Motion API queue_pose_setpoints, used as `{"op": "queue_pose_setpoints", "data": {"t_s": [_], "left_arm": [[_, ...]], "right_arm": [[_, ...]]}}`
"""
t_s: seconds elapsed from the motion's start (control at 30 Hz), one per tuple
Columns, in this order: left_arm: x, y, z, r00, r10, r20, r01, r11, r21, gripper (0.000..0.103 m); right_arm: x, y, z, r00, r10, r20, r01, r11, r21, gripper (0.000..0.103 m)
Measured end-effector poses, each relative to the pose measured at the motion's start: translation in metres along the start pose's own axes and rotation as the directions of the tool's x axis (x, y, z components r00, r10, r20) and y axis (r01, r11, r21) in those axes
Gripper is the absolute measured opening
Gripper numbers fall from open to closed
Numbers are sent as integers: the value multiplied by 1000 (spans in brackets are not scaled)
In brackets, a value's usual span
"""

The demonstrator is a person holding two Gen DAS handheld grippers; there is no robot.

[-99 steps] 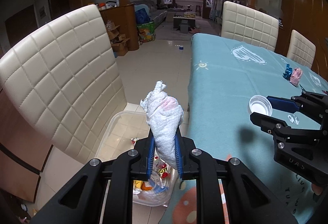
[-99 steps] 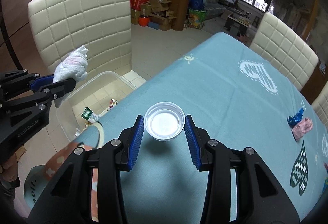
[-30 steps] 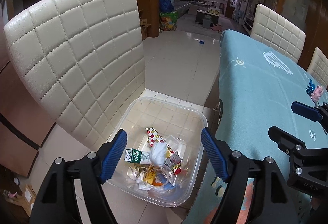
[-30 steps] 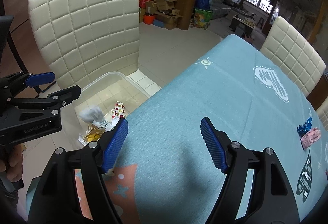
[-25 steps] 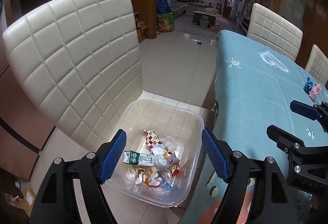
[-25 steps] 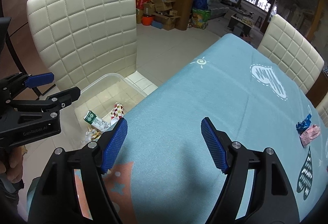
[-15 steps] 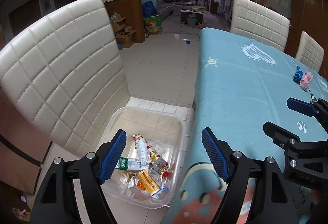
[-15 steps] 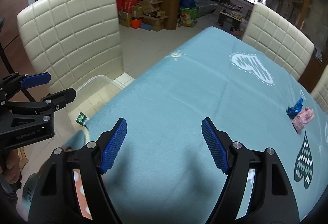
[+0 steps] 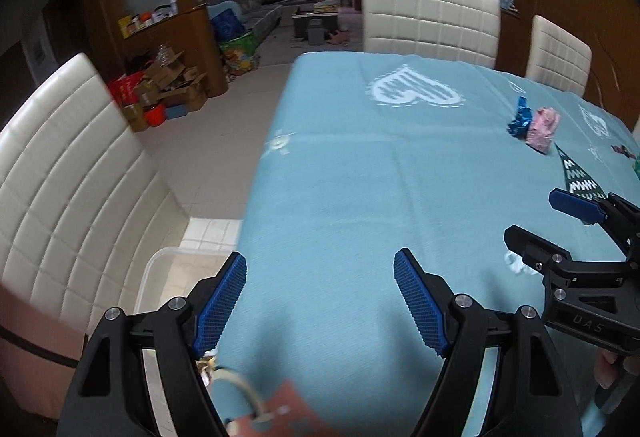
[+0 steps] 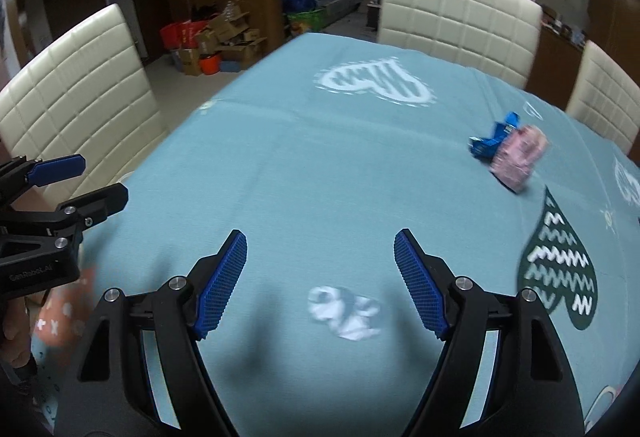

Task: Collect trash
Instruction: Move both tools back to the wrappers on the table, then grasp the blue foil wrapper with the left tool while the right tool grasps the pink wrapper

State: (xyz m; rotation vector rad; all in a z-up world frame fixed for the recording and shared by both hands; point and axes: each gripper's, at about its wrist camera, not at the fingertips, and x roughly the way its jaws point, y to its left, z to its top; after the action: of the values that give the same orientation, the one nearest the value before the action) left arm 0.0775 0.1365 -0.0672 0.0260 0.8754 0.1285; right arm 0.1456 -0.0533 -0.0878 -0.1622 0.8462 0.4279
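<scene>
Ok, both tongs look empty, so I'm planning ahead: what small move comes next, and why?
Probably reach the right tongs, open and empty, toward the crumpled blue wrapper and pink packet lying together on the teal tablecloth: trash left to collect.

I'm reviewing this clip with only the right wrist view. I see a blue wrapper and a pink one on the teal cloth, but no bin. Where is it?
Observer: The left wrist view shows a clear plastic bin on the floor tiles, between the table edge and the cream chair. Only a corner of its rim shows.
Operator: Any trash beyond those two wrappers?
Observer: Yes. A small dark-and-pink scrap lies on the tablecloth, further right than the pink wrapper.
Operator: Is the left hand-held gripper carrying anything?
Observer: No. Seen head-on, the left hand-held gripper is open, with only cloth showing between its pads.
</scene>
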Motion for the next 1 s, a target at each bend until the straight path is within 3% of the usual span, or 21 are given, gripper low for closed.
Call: {"op": "queue_pose_setpoints", "data": {"t_s": [0.23,0.57,0.77,0.93,1.0], "left_arm": [[20,-64,31,998,-63,-18,64,995,82,74],[57,-132,79,995,-102,6,99,978,182,75],[86,-155,103,991,-135,-4,133,969,208,75],[100,-169,116,987,-162,-6,159,963,218,75],[103,-176,118,985,-174,-8,171,960,222,74]], "right_arm": [[8,-77,-1,999,-47,-17,49,991,121,77],[51,-165,29,993,-116,-31,120,964,236,73],[78,-190,46,996,-76,-46,85,963,256,57],[80,-193,49,1000,-12,-28,19,970,241,26],[74,-194,48,1000,-29,-7,30,972,235,18]]}}
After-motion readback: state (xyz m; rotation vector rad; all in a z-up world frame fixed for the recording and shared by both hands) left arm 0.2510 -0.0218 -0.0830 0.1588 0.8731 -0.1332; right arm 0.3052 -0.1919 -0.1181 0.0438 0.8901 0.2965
